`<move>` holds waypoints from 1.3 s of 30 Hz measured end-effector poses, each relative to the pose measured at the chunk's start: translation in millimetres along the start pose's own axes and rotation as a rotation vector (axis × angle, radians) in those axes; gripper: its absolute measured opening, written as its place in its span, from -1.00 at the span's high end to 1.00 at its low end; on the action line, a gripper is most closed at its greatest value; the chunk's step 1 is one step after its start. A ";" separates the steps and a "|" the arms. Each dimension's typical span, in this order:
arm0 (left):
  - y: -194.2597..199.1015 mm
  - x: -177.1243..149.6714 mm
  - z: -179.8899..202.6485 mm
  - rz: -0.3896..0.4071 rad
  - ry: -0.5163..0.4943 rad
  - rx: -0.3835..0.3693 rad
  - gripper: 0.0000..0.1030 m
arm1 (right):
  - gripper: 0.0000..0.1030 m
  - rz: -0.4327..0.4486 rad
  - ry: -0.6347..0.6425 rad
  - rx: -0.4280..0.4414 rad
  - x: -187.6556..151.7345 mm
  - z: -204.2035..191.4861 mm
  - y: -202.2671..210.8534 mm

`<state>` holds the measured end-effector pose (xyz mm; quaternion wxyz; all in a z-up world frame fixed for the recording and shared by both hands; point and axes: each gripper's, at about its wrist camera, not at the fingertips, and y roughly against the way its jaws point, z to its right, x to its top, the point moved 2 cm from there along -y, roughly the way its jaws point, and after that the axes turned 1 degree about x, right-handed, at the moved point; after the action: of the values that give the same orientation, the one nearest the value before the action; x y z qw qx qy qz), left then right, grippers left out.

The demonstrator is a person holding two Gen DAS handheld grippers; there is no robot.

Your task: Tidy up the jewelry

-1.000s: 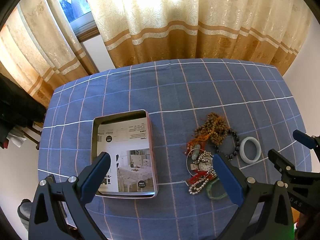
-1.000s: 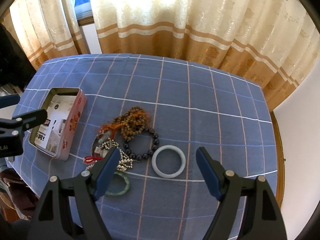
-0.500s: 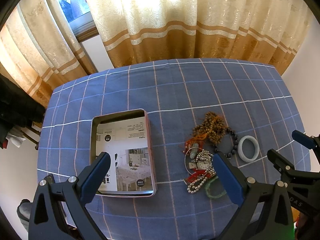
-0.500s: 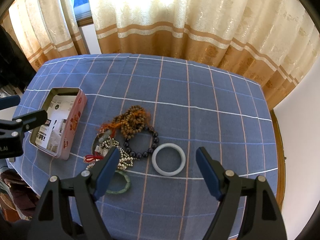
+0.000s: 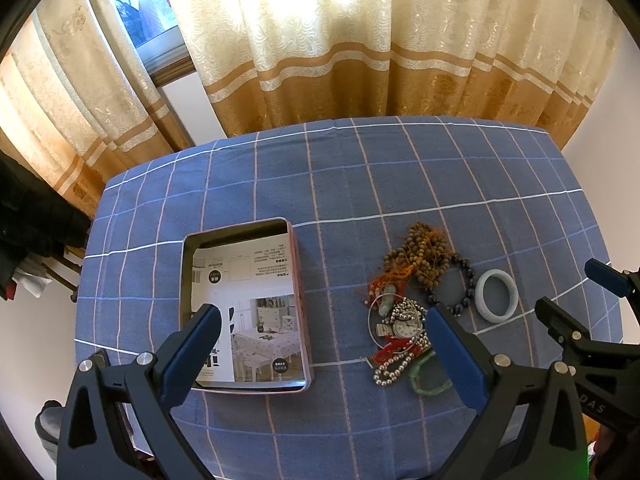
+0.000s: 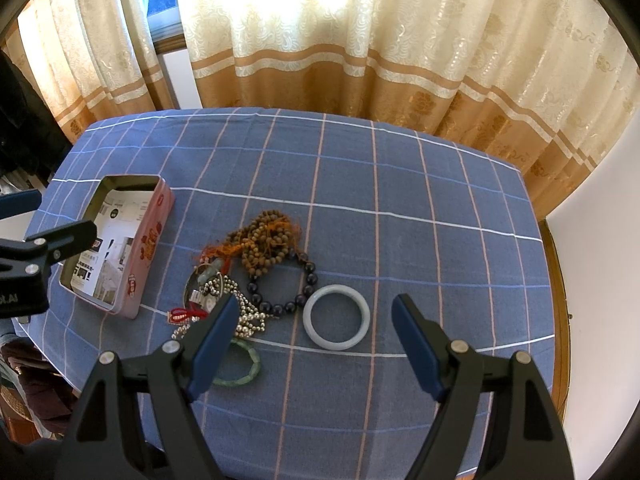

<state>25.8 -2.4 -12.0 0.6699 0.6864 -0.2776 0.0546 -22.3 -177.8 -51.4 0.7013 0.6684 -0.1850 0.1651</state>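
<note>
An open pink tin (image 5: 298,280) (image 6: 150,240) lined with a printed leaflet lies on the blue checked tablecloth (image 5: 352,184). To its right is a pile of jewelry: brown wooden beads (image 5: 424,252) (image 6: 266,240), a dark bead bracelet (image 5: 464,296) (image 6: 306,278), a pale jade bangle (image 5: 498,296) (image 6: 336,317), a watch (image 5: 404,326), silver beads (image 5: 394,368) (image 6: 248,322) and a green bracelet (image 5: 430,386) (image 6: 240,376). My left gripper (image 5: 320,354) is open and empty above the tin's near right corner. My right gripper (image 6: 314,344) is open and empty above the bangle.
Gold and cream curtains (image 5: 360,60) hang behind the table's far edge. A window (image 5: 140,12) shows at the upper left. Dark clothes (image 5: 28,224) hang at the left. A white wall (image 6: 596,260) lies past the table's right edge.
Both grippers have drifted slightly, so the tin and jewelry shift a little in view. Both stay open and empty.
</note>
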 end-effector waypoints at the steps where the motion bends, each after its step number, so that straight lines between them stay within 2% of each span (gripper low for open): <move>1: 0.0 -0.2 0.3 0.000 -0.002 0.000 -0.98 | -0.58 0.001 -0.001 0.000 -0.1 0.0 0.0; 23: -18.5 -1.7 4.2 -0.031 -0.012 -0.006 -0.98 | -0.58 -0.032 -0.018 -0.003 -1.9 7.5 -9.1; 30: -54.3 -29.8 9.1 -0.098 -0.004 -0.043 -0.98 | -0.58 -0.107 -0.104 -0.032 -25.9 44.1 -41.3; 37: -85.5 -51.2 24.4 -0.141 0.002 -0.072 -0.98 | -0.31 -0.191 -0.119 -0.036 -44.2 62.7 -83.6; 39: -88.5 -52.2 28.0 -0.139 0.008 -0.080 -0.98 | -0.30 -0.200 -0.108 -0.041 -44.9 64.2 -92.3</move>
<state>13.9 -17.4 -116.8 0.7002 0.6764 -0.2285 -0.0005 -19.9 -246.0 -151.4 0.7166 0.6770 -0.1584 0.0545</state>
